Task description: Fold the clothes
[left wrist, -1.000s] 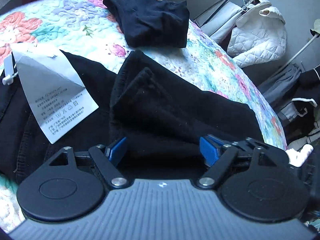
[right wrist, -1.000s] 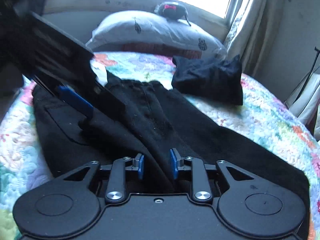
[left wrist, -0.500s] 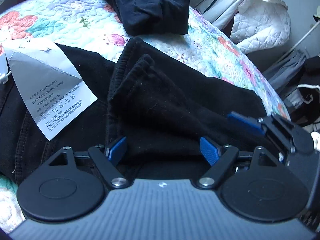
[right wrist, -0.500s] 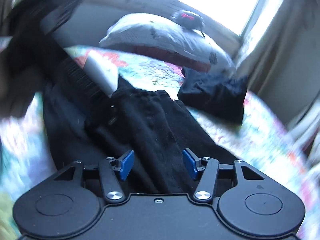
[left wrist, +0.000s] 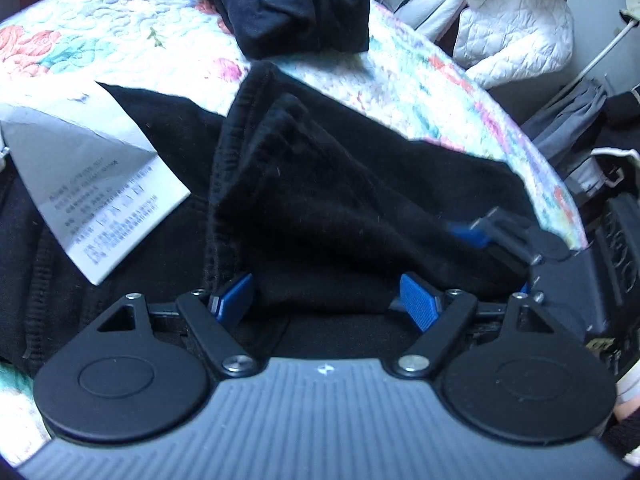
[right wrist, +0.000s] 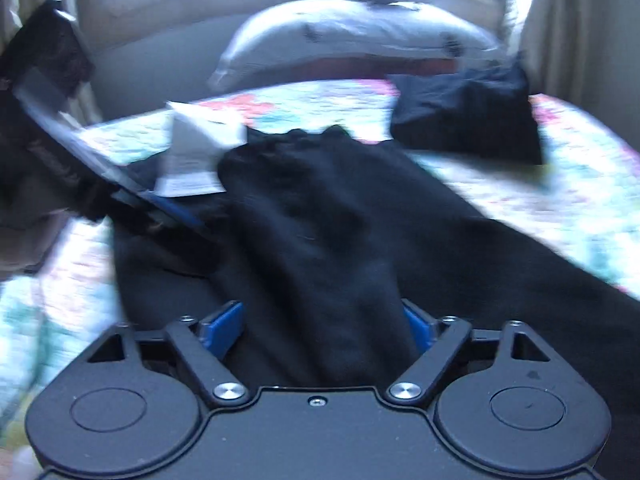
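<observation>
Black trousers lie on the floral quilt, one leg folded over so its hem rests near the waist. A white paper tag hangs off the waist at the left. My left gripper is open, jaws wide, just above the folded cloth. My right gripper is open too, low over the same trousers; it shows at the right in the left wrist view. The left gripper appears at the left of the right wrist view, which is blurred.
A folded black garment lies farther up the quilt, also in the right wrist view. A pillow sits under the window. A white quilted jacket and grey clothes hang beyond the bed's right edge.
My right gripper has opened and let go of the trouser leg, then swung sideways. The left gripper stayed open and shifted slightly; the right gripper came into its view.
</observation>
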A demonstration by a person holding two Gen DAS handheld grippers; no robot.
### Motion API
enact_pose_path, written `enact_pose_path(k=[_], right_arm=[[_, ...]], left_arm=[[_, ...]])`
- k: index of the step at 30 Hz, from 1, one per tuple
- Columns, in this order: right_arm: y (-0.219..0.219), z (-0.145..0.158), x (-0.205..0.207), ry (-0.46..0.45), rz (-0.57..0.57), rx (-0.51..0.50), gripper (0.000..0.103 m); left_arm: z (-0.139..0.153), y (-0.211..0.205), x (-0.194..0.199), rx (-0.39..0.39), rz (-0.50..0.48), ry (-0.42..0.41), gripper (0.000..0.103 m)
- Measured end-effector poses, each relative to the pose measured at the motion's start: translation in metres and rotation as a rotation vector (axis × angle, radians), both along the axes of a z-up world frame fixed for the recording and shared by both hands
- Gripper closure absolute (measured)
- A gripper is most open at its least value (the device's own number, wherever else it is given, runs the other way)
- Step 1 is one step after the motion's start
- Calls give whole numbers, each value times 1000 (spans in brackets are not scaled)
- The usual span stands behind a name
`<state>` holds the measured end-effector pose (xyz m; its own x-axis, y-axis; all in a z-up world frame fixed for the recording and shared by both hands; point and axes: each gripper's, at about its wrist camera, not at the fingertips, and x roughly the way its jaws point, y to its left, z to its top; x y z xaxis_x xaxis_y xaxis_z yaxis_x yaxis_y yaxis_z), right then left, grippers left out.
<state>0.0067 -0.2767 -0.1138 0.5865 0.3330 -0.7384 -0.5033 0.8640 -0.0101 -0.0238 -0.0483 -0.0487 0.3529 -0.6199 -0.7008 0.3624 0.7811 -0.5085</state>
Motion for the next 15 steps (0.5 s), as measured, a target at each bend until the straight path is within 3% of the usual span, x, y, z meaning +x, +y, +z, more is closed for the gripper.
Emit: enact_pose_path(k=[1,4,6,10,13,15], right_arm=[[4,0,0,0,4,-35,32],[5,8,1,2,-2,6,68],[11,13,-9,-10,-1,-7,80],[32,7,-29,-32,43,-114,85],[67,-4,-53,-205,124,-391,80],[84,-13,-61,-257,161,-489,74]], left_arm=[[3,8,0,-7,19,-9,23],[9,32,2,9,101,-24,22],[9,46,5,-13,134,-13,22],[7,61,10,-48,184,16,22],[9,61,10,-40,194,12,22],[10,59,9,-32,192,7,22]])
